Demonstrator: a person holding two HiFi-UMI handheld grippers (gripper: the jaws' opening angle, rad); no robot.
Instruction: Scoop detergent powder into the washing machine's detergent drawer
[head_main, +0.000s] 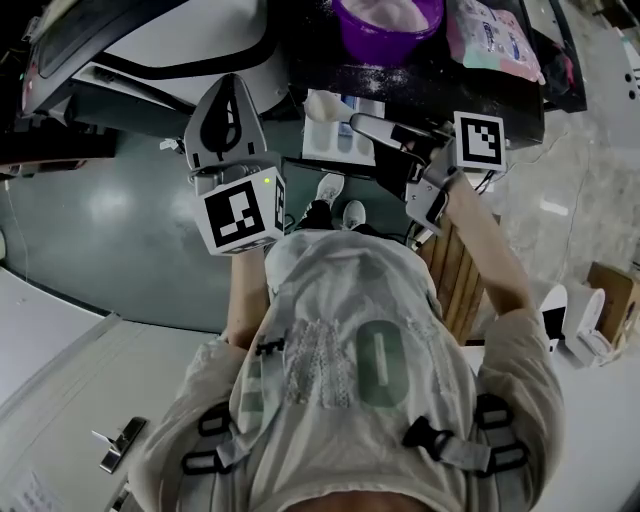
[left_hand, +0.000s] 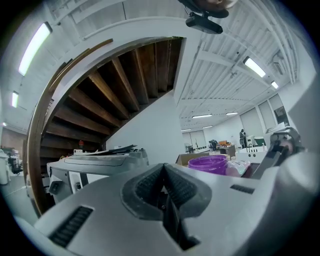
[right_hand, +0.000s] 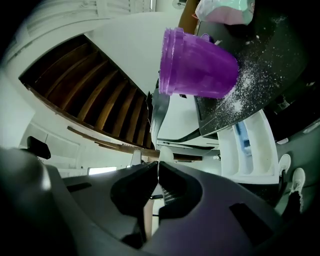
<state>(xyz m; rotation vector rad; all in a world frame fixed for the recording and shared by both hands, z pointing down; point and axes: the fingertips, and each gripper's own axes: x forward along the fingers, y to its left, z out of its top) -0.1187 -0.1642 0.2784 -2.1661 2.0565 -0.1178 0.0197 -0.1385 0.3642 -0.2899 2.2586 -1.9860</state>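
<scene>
Left gripper (head_main: 232, 128): jaws pressed together, empty, left of the open drawer (head_main: 335, 140). Right gripper (head_main: 385, 130): jaws pinch a thin white piece, apparently the scoop (right_hand: 159, 172). It is nearer, tips just beside the drawer. Tub (head_main: 390, 25) lies beyond.

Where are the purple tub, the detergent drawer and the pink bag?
purple tub (right_hand: 200, 65): right gripper view, on its side wall.
detergent drawer (right_hand: 260, 150): right gripper view, on a bare white compartment.
pink bag (head_main: 490, 35): head view, on the middle of its front.
</scene>
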